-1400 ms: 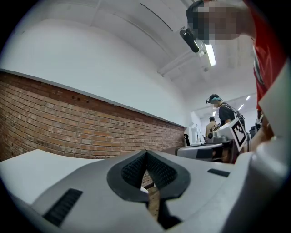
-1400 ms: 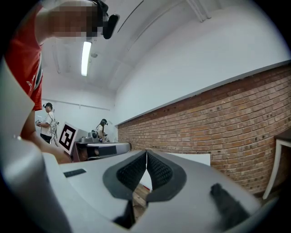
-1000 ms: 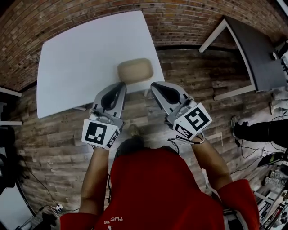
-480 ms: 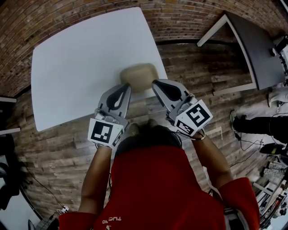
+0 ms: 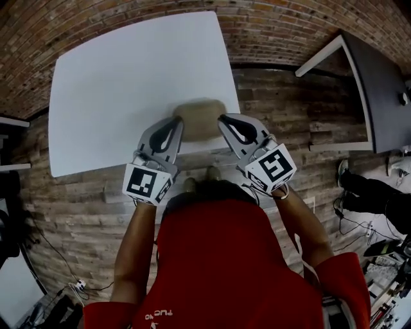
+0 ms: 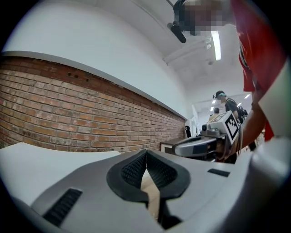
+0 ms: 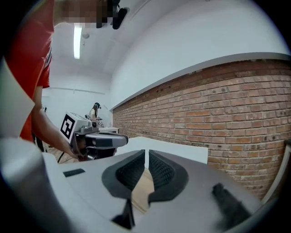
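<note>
Brick wall (image 5: 96,19) runs along the far side of the scene, with plank flooring (image 5: 289,103) below it. A white table (image 5: 128,77) fills the far left. A dark table (image 5: 379,90) is cut off at the right edge. The person in a red shirt (image 5: 218,257) stands at the white table's near edge with both arms out.

The left gripper (image 5: 174,122) and the right gripper (image 5: 225,119) point away from the person. Their tips come in at either end of a rounded tan thing (image 5: 199,115), which lies on the white table near its near right corner.

In the left gripper view the left gripper's (image 6: 146,157) ribbed pads (image 6: 132,170) meet at the tip with nothing between them. A tan sliver shows only through the gap behind the tip. In the right gripper view the right gripper (image 7: 146,157) reads the same way, its jaws drawn together to a thin slit and empty, with tan below them.

The step in hand looks like lining up on the tan thing from both sides. Taking hold of it would call for the jaws to part first.

The tan thing is blurred in the head view, and the gripper tips cover its two ends. It is unclear what it is, or whether the tips touch it.
</note>
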{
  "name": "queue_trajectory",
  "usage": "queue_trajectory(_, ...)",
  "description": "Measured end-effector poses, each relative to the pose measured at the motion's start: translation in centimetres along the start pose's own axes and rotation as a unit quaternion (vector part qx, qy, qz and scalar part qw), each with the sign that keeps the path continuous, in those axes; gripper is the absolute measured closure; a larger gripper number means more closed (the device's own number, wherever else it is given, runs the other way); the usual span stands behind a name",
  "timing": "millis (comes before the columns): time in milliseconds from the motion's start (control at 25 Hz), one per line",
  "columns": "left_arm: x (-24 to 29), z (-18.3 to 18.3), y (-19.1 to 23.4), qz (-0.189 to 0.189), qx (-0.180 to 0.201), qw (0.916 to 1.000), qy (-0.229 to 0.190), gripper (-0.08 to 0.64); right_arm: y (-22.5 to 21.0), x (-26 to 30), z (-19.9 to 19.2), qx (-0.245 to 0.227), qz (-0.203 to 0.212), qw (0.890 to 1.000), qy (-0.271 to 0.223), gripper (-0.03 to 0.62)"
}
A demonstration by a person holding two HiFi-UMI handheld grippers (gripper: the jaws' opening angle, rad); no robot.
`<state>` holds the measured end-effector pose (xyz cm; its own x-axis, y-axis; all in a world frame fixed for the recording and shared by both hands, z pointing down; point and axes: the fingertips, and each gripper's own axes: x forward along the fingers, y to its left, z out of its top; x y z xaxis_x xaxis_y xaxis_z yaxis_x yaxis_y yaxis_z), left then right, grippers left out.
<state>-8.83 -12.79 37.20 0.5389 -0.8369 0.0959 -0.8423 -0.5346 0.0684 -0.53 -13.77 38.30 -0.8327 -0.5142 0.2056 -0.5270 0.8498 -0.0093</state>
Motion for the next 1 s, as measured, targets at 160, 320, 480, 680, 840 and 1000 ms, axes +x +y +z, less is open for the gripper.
queue_trajectory(160,1.0,-0.4,-0.1,0.009,0.006,0.9999,0.002,0.546,-0.3,0.2,-1.2,-0.008,0.043,0.999,0.015,0.557)
queue_trajectory(320,1.3,-0.3,0.3,0.017,0.007,0.9998,-0.002,0.545,-0.4,0.3,-1.6,-0.011,0.081,0.996,0.021,0.550)
queue_trajectory(480,1.4,-0.6,0.4,-0.009,0.017,0.9997,0.013,0.459,0.0,0.8,-2.1,-0.027,0.120,0.991,0.047,0.425)
queue_trajectory(680,1.4,-2.4,0.1,-0.080,0.051,0.9930,0.071,0.264,0.3,1.0,-3.5,-0.116,0.166,0.973,0.107,0.350)
queue_trajectory(840,1.7,-3.9,-0.7,-0.146,0.098,0.9787,0.106,0.178,0.4,0.9,-5.7,-0.197,0.194,0.948,0.157,0.330)
queue_trajectory(1000,1.6,-6.7,-0.8,-0.188,0.120,0.9633,0.149,0.119,0.7,0.6,-8.6,-0.273,0.212,0.917,0.201,0.322)
